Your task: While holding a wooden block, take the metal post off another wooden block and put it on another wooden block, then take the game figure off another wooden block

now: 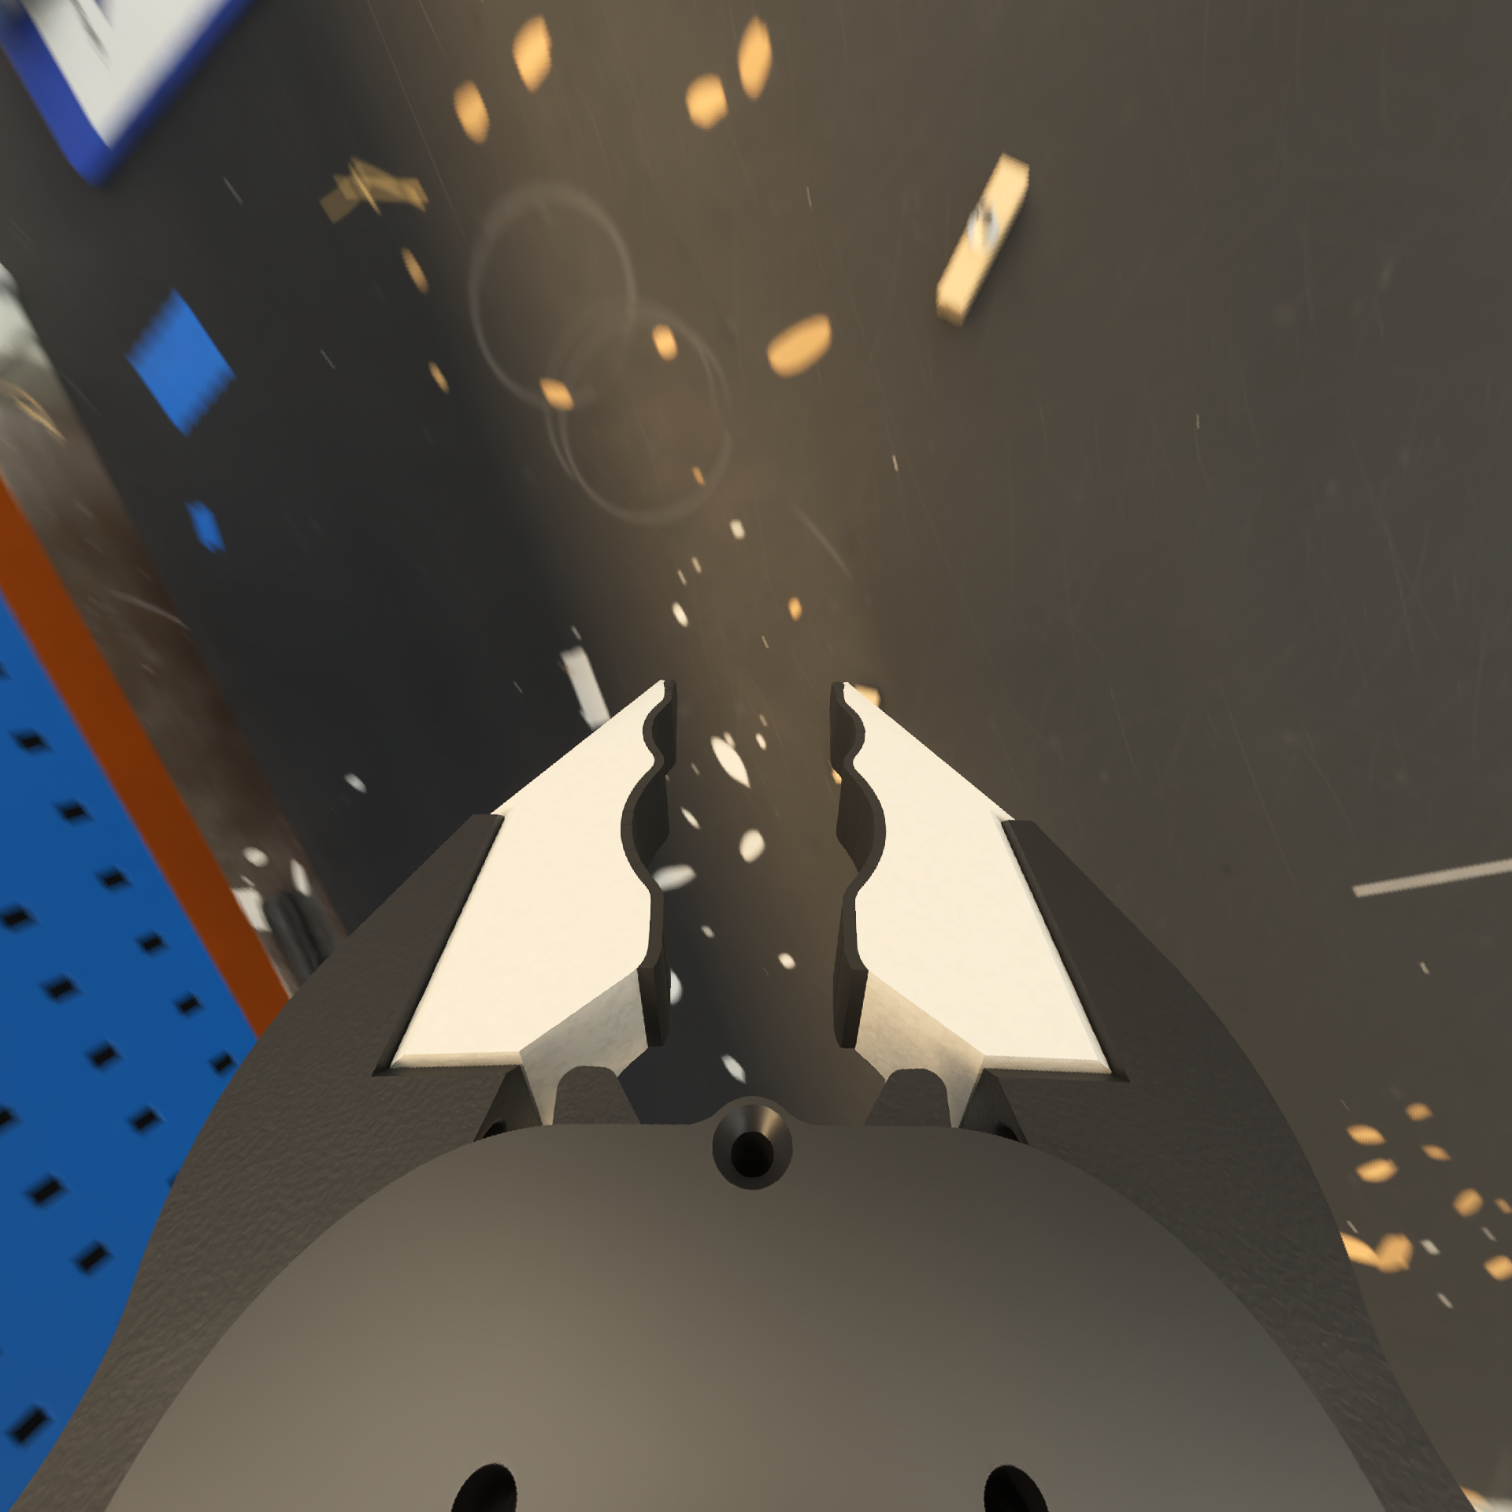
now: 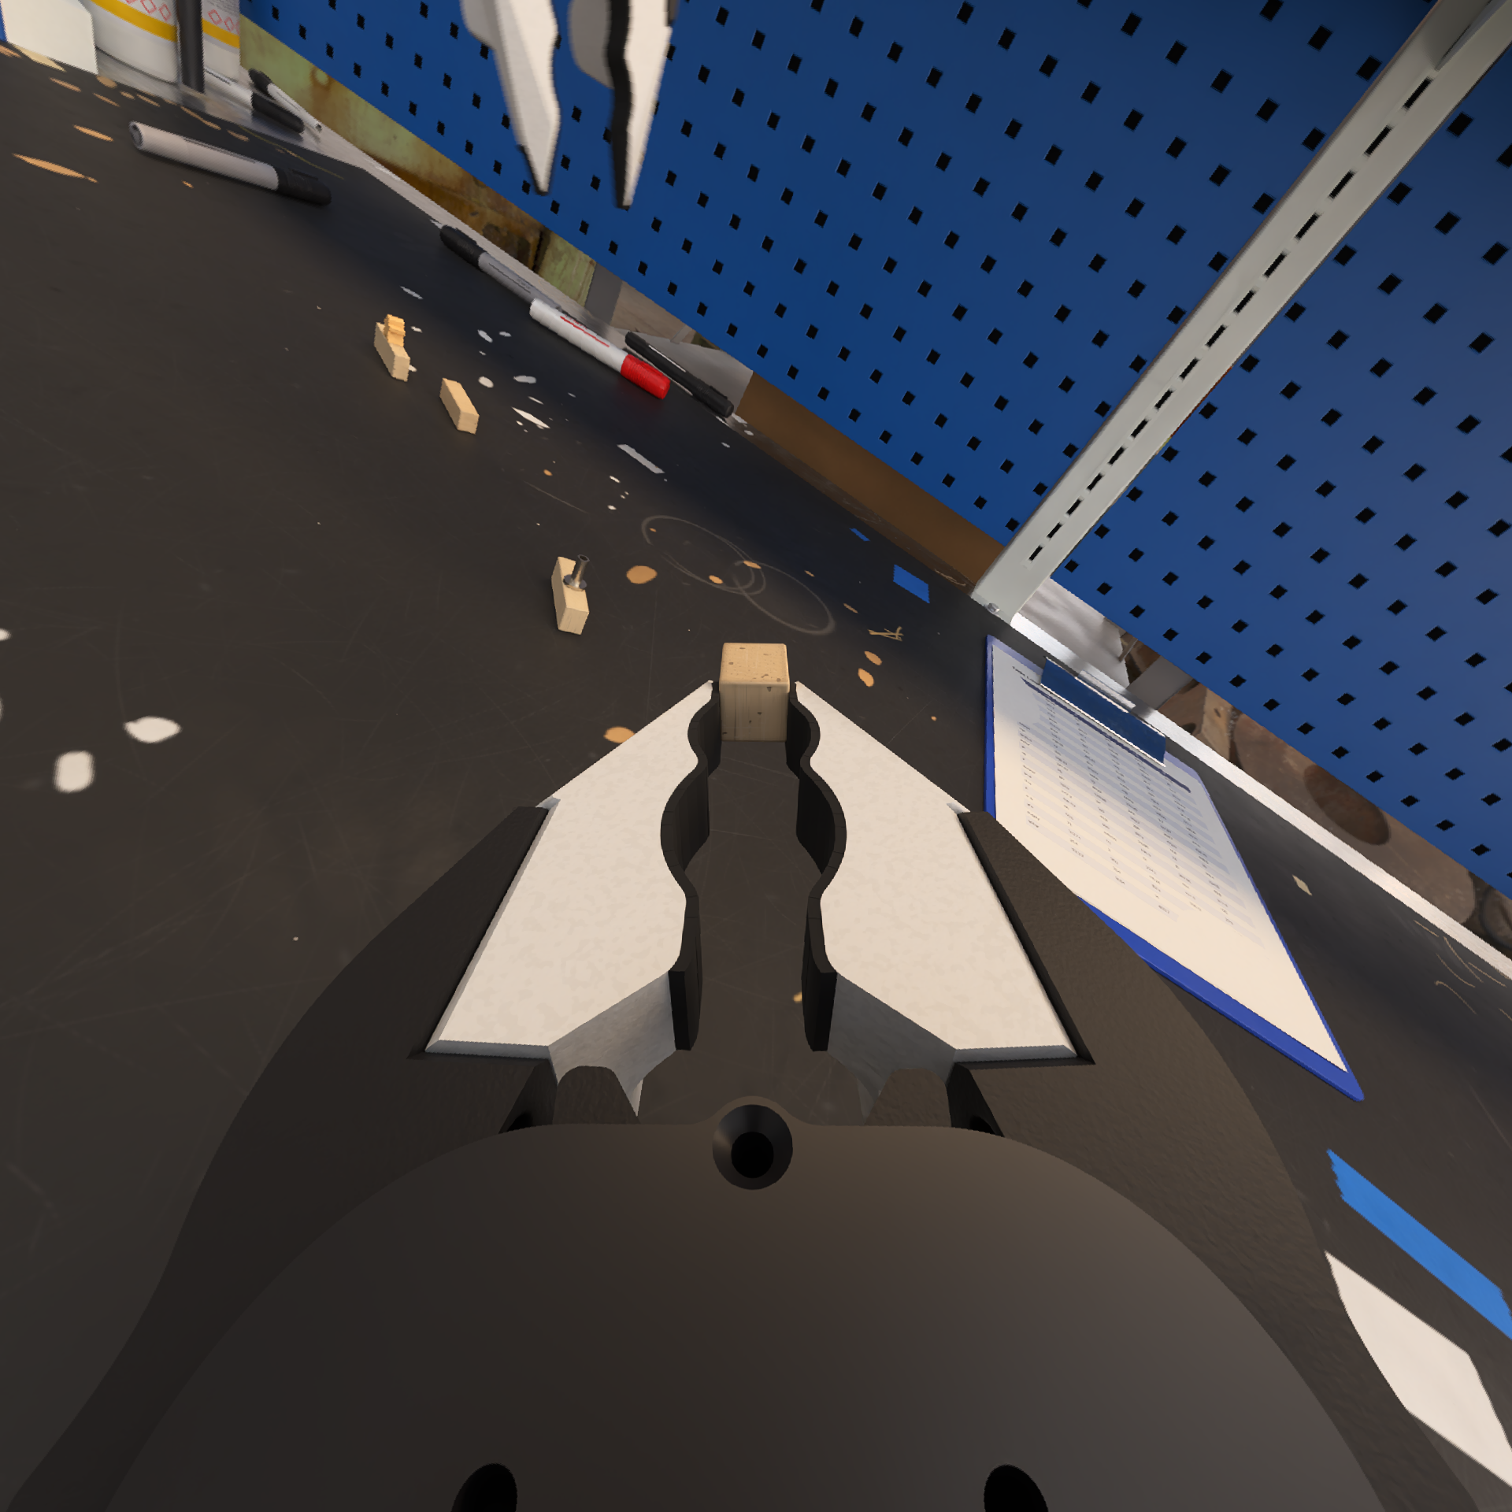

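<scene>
My right gripper (image 2: 753, 695) is shut on a small wooden block (image 2: 753, 695) held at its fingertips above the dark table. Ahead to the left, a wooden block (image 2: 570, 601) carries the upright metal post (image 2: 579, 570). Farther left lie a plain wooden block (image 2: 459, 405) and a block (image 2: 393, 356) with the wooden game figure (image 2: 395, 326) on it. My left gripper (image 1: 753, 691) is open and empty, high above the table. It looks down on the block (image 1: 982, 245) with the post (image 1: 979, 221) far ahead to the right. It also shows at the top of the right wrist view (image 2: 585, 192).
A blue clipboard (image 2: 1145, 859) with a sheet lies at the right, also seen in the left wrist view (image 1: 82, 65). Several markers (image 2: 601, 348) lie along the table's back edge under the blue pegboard (image 2: 1064, 286). A white container (image 2: 139, 24) stands far left. Paint flecks dot the table (image 2: 245, 654).
</scene>
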`<action>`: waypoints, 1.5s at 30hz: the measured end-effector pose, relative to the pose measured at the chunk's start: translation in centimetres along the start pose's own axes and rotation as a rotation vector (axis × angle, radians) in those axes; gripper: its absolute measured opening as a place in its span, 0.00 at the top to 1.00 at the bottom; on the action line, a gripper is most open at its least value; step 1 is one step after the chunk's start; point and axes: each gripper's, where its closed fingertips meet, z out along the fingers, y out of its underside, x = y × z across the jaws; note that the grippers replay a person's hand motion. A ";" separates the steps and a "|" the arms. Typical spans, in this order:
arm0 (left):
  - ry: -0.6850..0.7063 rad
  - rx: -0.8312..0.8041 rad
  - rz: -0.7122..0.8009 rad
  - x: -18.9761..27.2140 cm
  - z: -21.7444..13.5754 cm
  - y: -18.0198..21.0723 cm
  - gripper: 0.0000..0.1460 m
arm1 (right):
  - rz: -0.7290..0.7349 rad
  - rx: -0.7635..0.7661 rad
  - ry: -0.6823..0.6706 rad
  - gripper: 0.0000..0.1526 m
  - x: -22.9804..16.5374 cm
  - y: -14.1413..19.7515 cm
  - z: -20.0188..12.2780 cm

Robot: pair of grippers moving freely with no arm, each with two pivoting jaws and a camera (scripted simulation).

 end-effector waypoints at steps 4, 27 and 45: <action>0.076 -0.136 -0.038 2.2 1.5 5.7 0.77 | -0.015 -0.016 0.003 0.91 -0.1 0.2 0.2; 0.211 -0.309 0.073 5.2 6.0 12.2 0.95 | -0.041 -0.035 0.001 0.91 -0.4 0.4 0.4; 0.109 0.047 0.269 2.9 2.0 -10.3 0.95 | -0.058 -0.045 -0.003 0.91 -0.6 0.5 0.5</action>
